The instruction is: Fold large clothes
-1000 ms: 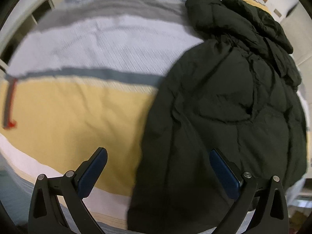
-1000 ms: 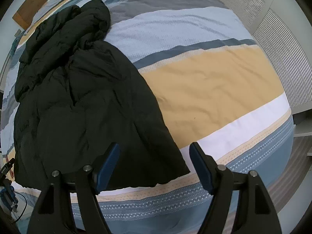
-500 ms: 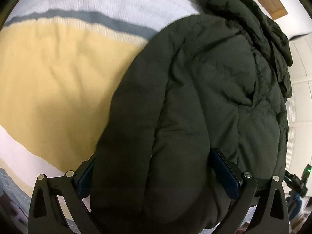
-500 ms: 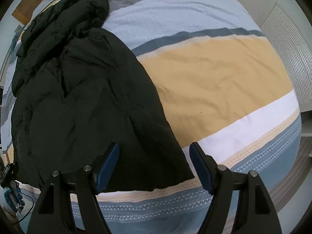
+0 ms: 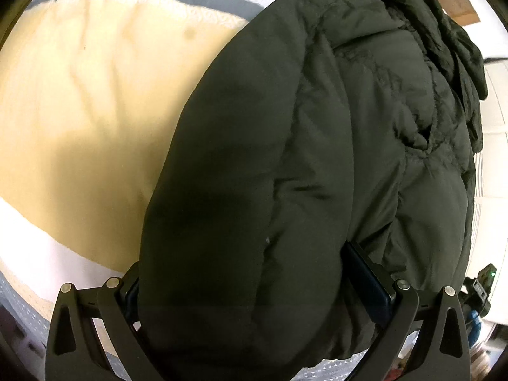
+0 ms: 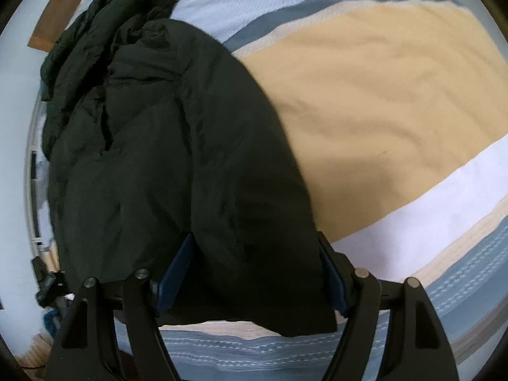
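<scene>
The dark padded jacket (image 5: 317, 158) lies on a bed with a striped cover (image 5: 79, 111), its hem at the near edge of the bed and its bunched hood end far up the mattress.

In the left wrist view, the left hand-held gripper (image 5: 241, 285) stands spread over the jacket's left hem corner; puffy fabric bulges between the blue pads, hiding the left one, so I cannot tell whether they press on it. Left of the jacket the yellow stripe lies bare and wide. Only this view shows a small device with a green light (image 5: 485, 279) past the jacket's right side, off the bed.

In the right wrist view, the right hand-held gripper (image 6: 254, 273) is spread wide across the right hem corner, the fabric between its fingers; whether the pads pinch it is unclear. The hem's edge lies just short of the patterned blue band (image 6: 444, 285). To the right the cover is bare, yellow then white. A wooden headboard (image 6: 63, 12) shows at the far left.
</scene>
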The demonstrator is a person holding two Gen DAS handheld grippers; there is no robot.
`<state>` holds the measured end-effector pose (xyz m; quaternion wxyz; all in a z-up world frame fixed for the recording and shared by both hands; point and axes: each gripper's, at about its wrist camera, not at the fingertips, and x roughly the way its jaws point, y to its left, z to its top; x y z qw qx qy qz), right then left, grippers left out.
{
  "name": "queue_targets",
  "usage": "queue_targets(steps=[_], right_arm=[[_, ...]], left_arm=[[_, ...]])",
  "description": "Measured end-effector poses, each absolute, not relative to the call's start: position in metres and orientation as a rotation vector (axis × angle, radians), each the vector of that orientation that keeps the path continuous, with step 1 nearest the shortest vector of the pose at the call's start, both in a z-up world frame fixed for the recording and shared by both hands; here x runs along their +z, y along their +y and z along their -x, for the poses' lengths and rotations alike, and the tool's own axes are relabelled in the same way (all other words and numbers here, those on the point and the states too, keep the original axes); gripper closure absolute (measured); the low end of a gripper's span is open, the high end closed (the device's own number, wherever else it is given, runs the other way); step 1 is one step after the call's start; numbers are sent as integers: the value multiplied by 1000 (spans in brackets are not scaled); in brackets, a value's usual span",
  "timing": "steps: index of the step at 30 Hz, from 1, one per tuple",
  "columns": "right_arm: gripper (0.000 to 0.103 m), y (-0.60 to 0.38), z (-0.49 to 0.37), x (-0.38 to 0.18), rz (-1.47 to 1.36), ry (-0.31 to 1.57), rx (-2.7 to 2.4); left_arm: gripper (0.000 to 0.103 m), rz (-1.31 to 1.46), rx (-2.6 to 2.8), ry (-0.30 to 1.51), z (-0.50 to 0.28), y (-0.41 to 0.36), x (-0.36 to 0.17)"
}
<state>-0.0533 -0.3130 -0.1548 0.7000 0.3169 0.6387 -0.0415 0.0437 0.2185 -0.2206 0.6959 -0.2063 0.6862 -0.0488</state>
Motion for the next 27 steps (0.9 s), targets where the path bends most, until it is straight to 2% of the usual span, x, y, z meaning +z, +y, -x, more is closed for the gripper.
queue_targets(steps=[4,6,8,12,13,15,17,20,27], right_arm=[[29,-309,55,-155,-792,1387,-48],[29,-306,56,-155,-810,1394,-41],[31,-304,57,-156,-832,1402,-22],[37,-299,54,-151,-840,1417,12],[41,-298,52,-149,-841,1420,18],[55,-292,51,-148,-829,1433,34],[80,-288,52,-143,-811,1445,44],[90,-284,52,-134,-793,1439,62],[95,-292,50,-83,-809,1294,88]], left_arm=[[3,444,-124,1538,-34,217,-217],[11,452,-129,1535,-31,216,-214],[28,490,-151,1530,-28,216,-211],[46,522,-179,1524,-23,209,-205],[53,524,-186,1524,-22,206,-204],[65,525,-198,1522,-20,201,-199],[78,520,-205,1520,-19,199,-193],[88,491,-217,1511,-22,191,-179],[93,558,-261,1408,-43,191,-127]])
